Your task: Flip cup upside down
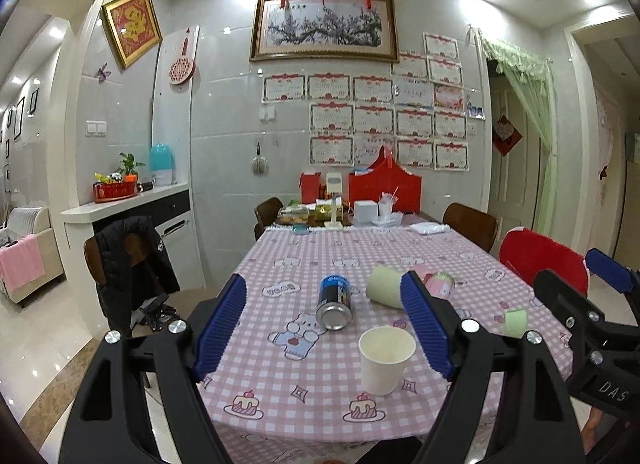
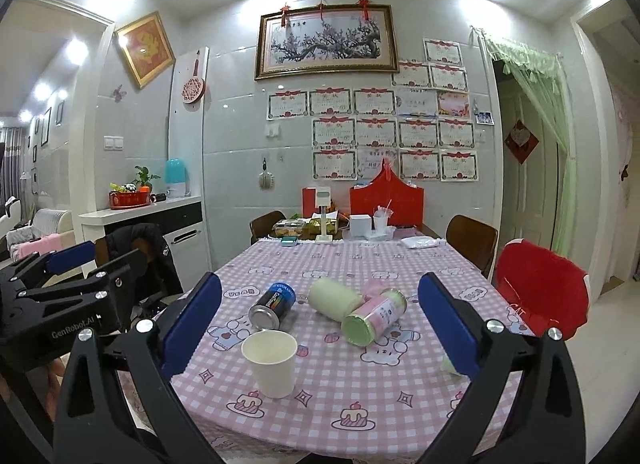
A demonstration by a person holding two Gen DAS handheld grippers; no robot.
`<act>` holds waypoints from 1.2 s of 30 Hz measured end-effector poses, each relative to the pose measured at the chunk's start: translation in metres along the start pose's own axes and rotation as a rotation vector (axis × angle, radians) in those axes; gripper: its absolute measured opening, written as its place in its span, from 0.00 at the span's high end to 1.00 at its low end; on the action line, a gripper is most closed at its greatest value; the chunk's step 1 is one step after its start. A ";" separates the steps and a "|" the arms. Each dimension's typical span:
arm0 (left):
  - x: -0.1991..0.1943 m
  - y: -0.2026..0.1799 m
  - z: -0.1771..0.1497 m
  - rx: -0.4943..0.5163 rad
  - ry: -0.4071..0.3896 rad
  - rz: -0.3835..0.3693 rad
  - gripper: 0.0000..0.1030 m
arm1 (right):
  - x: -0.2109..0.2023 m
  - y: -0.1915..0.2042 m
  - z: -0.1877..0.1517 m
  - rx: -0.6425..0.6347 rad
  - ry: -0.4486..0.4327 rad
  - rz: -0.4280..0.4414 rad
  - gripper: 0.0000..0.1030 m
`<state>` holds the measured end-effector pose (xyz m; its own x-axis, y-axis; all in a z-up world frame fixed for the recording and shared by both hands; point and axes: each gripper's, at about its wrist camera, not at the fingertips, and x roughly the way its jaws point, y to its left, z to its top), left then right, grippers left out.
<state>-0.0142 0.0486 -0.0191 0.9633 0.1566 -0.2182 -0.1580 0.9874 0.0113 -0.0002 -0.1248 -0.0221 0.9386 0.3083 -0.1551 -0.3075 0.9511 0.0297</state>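
Observation:
A white paper cup (image 1: 385, 360) stands upright, mouth up, near the front edge of the pink checked tablecloth (image 1: 304, 392). It also shows in the right wrist view (image 2: 271, 362). My left gripper (image 1: 324, 324) is open and empty, held back from the cup, which sits low between its blue pads, nearer the right pad (image 1: 426, 328). My right gripper (image 2: 320, 328) is open and empty, with the cup nearer its left pad (image 2: 192, 324). Each gripper shows at the edge of the other's view.
A blue drink can (image 2: 272, 306) lies on its side behind the cup. A pale green cup (image 2: 334, 298) and a pink and green jar (image 2: 374, 322) lie beside it. Boxes and red bags (image 2: 386, 199) crowd the far end. Chairs (image 2: 540, 296) flank the table.

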 end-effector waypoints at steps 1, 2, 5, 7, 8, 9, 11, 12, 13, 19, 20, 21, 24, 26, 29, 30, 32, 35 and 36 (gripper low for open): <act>-0.001 -0.001 0.001 0.000 -0.007 0.001 0.24 | -0.001 0.000 0.001 0.001 -0.003 -0.001 0.08; -0.002 -0.002 0.001 -0.001 -0.013 -0.001 0.24 | -0.001 0.000 0.001 0.001 -0.007 -0.003 0.08; -0.004 -0.004 0.002 0.001 -0.030 -0.007 0.24 | -0.004 0.001 0.001 -0.012 -0.027 -0.022 0.08; -0.004 -0.006 0.001 0.008 -0.041 0.001 0.24 | -0.006 0.002 0.000 -0.013 -0.030 -0.022 0.08; -0.004 -0.007 0.001 0.011 -0.041 0.004 0.24 | -0.005 0.001 0.000 -0.012 -0.030 -0.021 0.08; -0.004 -0.008 0.001 0.014 -0.044 0.003 0.23 | -0.005 0.001 0.000 -0.013 -0.029 -0.022 0.08; -0.005 -0.010 0.001 0.017 -0.050 0.005 0.23 | -0.005 0.000 0.000 -0.013 -0.029 -0.022 0.08; -0.005 -0.011 0.001 0.021 -0.055 0.009 0.23 | -0.005 0.000 0.000 -0.012 -0.030 -0.022 0.08; -0.006 -0.012 0.001 0.025 -0.059 0.010 0.23 | -0.005 0.000 0.000 -0.012 -0.029 -0.022 0.08; -0.006 -0.016 0.000 0.032 -0.061 0.005 0.23 | -0.005 -0.002 0.000 -0.010 -0.027 -0.021 0.08; -0.006 -0.015 0.000 0.032 -0.061 0.002 0.23 | -0.005 -0.001 0.000 -0.011 -0.025 -0.021 0.08; -0.006 -0.015 0.000 0.032 -0.062 0.001 0.23 | -0.006 -0.001 0.000 -0.011 -0.025 -0.020 0.08; -0.006 -0.014 0.000 0.032 -0.063 0.000 0.23 | -0.006 -0.002 0.000 -0.012 -0.024 -0.021 0.08; -0.006 -0.015 -0.001 0.034 -0.061 0.001 0.23 | -0.006 -0.002 0.000 -0.010 -0.025 -0.021 0.08; -0.006 -0.014 -0.001 0.034 -0.060 0.002 0.23 | -0.007 -0.002 -0.002 -0.008 -0.024 -0.022 0.08; -0.006 -0.014 -0.001 0.034 -0.061 0.001 0.23 | -0.007 -0.002 -0.001 -0.008 -0.024 -0.022 0.08; -0.006 -0.014 0.000 0.035 -0.061 0.002 0.23 | -0.007 -0.002 -0.002 -0.008 -0.024 -0.020 0.08; -0.006 -0.014 -0.001 0.037 -0.060 0.002 0.23 | -0.007 -0.002 -0.001 -0.009 -0.024 -0.022 0.08; -0.006 -0.014 0.000 0.036 -0.060 0.002 0.23 | -0.007 -0.002 -0.001 -0.008 -0.024 -0.021 0.08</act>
<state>-0.0179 0.0334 -0.0183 0.9744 0.1582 -0.1597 -0.1526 0.9872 0.0468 -0.0065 -0.1285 -0.0224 0.9484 0.2884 -0.1316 -0.2884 0.9573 0.0188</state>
